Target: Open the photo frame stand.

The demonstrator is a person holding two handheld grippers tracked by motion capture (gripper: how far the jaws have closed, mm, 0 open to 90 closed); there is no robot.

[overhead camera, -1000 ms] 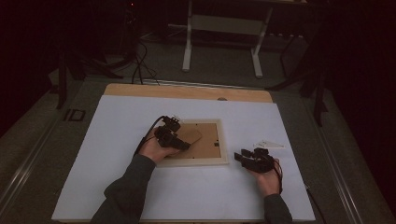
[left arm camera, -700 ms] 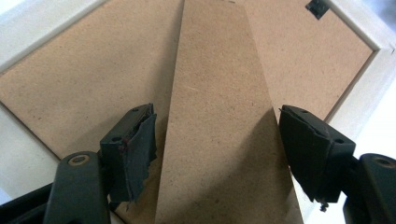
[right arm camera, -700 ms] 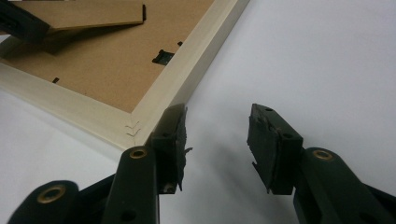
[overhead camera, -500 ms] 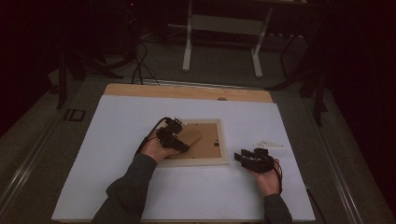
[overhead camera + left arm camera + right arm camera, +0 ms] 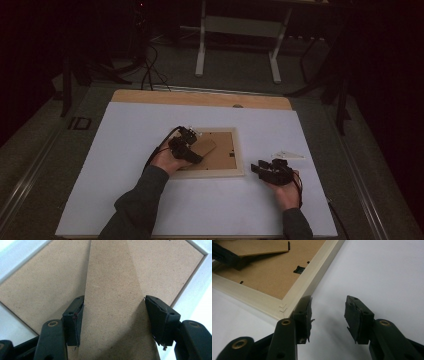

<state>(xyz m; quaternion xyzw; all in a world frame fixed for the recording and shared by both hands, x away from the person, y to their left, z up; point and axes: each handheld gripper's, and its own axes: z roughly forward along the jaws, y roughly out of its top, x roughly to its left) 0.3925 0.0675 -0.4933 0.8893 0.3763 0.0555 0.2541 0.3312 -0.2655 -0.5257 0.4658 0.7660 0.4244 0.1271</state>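
- White sheeting covers the surface (image 5: 125, 200), with a dark room and a metal stand (image 5: 237, 45) behind it.
- Near its middle, a picture frame (image 5: 240, 155) lies face down, fibreboard backing up.
- From the backing, the easel stand flap (image 5: 112, 302) is already lifted. It sits between the jaws of the left claw (image 5: 113, 315), which have just been closing. One pad touches an edge, while the other looks a hair off, so no firm grip yet.
- Judging by this, opening or removing the backing is left to do.
- At the frame's near corner, the right claw (image 5: 328, 315) rests half open and empty on the sheet.
- A small white piece (image 5: 287, 155) lies well clear, obstructing nothing.
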